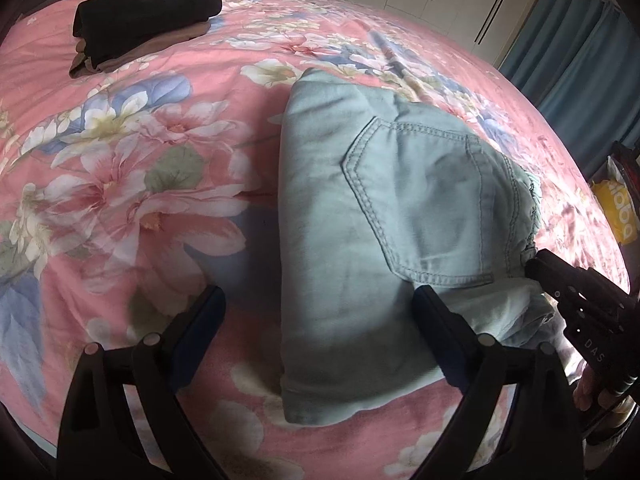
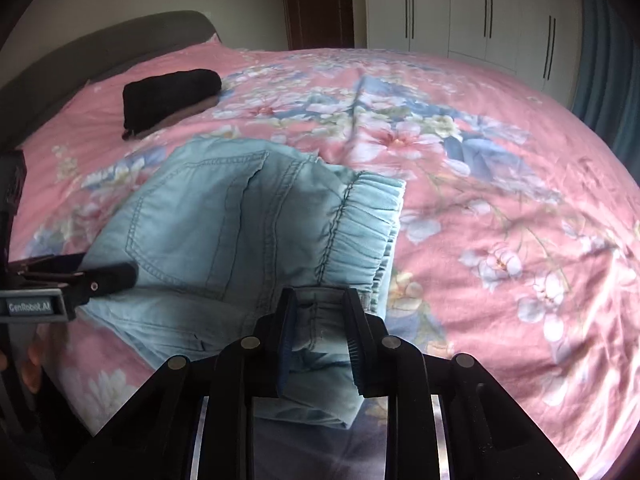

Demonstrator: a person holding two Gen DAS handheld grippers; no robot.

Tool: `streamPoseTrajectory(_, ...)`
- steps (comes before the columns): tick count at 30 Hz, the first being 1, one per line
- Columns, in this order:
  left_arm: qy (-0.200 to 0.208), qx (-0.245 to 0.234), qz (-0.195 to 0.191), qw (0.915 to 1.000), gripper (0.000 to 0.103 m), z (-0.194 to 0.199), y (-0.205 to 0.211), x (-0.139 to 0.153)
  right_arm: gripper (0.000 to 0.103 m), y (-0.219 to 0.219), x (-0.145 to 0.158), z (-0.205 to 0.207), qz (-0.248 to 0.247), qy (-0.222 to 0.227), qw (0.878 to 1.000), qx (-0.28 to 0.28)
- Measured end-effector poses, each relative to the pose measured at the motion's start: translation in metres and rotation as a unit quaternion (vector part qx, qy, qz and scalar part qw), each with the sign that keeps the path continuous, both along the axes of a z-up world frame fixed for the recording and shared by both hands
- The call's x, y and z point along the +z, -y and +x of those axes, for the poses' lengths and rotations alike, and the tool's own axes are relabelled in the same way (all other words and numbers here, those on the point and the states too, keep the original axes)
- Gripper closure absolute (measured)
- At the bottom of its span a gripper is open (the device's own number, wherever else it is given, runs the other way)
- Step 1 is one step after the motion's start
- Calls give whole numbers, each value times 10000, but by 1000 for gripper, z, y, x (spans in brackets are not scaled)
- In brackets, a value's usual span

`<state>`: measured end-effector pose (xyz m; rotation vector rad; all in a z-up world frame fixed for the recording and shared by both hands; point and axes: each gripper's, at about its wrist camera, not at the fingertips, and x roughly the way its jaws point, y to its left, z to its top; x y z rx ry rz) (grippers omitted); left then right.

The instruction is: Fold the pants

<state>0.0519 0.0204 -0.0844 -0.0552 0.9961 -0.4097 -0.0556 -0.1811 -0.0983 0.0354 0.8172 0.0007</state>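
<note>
Right gripper (image 2: pixel 320 320) jaws clamped on pants (image 1: pixel 400 216) waistband; left gripper (image 1: pixel 316 320) jaws apart. Risk: uneven pull unravels fold.

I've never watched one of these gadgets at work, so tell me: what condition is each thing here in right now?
Light blue pants: folded into a compact stack on the bed.
Left gripper: open, one finger over the pants' near edge.
Right gripper: shut on the pants near the waistband.
Dark clothes: folded, piled near the headboard.
Wardrobe doors: closed.
</note>
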Motion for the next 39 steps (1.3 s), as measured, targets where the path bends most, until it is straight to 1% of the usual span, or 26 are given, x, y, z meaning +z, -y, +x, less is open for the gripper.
streamPoseTrajectory(2, -6, -2, -10, 10000, 7, 1, 0, 0, 77, 2, 3, -2, 59, -9, 10000, 49)
streamPoseTrajectory(5, 10, -12, 28, 10000, 7, 0, 1, 0, 77, 9, 12, -6, 329, -10, 9994, -82)
streamPoseTrajectory(6, 8, -13, 35, 10000, 7, 0, 1, 0, 77, 10, 17, -8, 340, 87, 9993, -120)
streamPoseTrajectory(8, 1, -5, 21, 10000, 8, -1, 1, 1, 77, 5, 29, -14, 207, 403, 9989, -121)
streamPoseTrajectory(10, 34, -9, -16, 10000, 9, -2, 0, 5, 77, 0, 37, -17, 203, 659, 9976, 6)
streamPoseTrajectory(11, 73, -6, -53, 10000, 9, -4, -1, 8, 77, -3, 40, -16, 250, 720, 9971, 85)
streamPoseTrajectory(15, 296, 10, -447, 9986, 9, -11, -12, 23, 77, -19, 41, -14, 193, 974, 9945, 334)
streamPoseTrajectory(17, 400, 22, -589, 9975, 9, -8, -15, 31, 77, -27, 35, -12, 184, 950, 9942, 465)
streamPoseTrajectory(19, 421, 39, -651, 9970, 10, 0, -15, 38, 77, -32, 23, -6, 247, 730, 9956, 530)
streamPoseTrajectory(21, 419, -10, -709, 9966, 10, 11, -9, 43, 77, -37, 5, -1, 262, 408, 9975, 509)
streamPoseTrajectory(23, 482, -101, -617, 9969, 13, 22, 3, 47, 77, -36, -8, -1, 324, 276, 9981, 441)
streamPoseTrajectory(25, 546, -213, -491, 9971, 19, 36, 17, 51, 77, -30, -12, -5, 554, 338, 9971, 388)
streamPoseTrajectory(27, 456, -357, -531, 9969, 24, 52, 32, 51, 77, -26, -13, -7, 721, 385, 9958, 406)
streamPoseTrajectory(28, 389, -340, -584, 9970, 33, 61, 37, 49, 77, -25, -13, -7, 753, 412, 9954, 431)
streamPoseTrajectory(29, 300, -293, -579, 9974, 37, 69, 41, 46, 77, -24, -14, -8, 779, 444, 9950, 450)
streamPoseTrajectory(31, 130, -204, -536, 9983, 37, 87, 50, 37, 77, -23, -16, -10, 867, 492, 9940, 450)
streamPoseTrajectory(32, 49, -125, -442, 9989, 40, 96, 53, 30, 77, -22, -16, -11, 928, 509, 9934, 437)
streamPoseTrajectory(34, -308, -35, -207, 9993, 43, 116, 58, 11, 78, -19, -17, -11, 1038, 531, 9923, 421)
streamPoseTrajectory(35, -397, -34, -138, 9991, 43, 123, 60, 5, 78, -19, -18, -12, 1063, 533, 9919, 437)
streamPoseTrajectory(38, -311, -172, 108, 9993, 41, 129, 68, 8, 81, -17, -18, -11, 1143, 521, 9909, 474)
streamPoseTrajectory(39, -281, -174, 107, 9994, 41, 128, 67, 12, 81, -16, -18, -11, 1193, 515, 9905, 459)
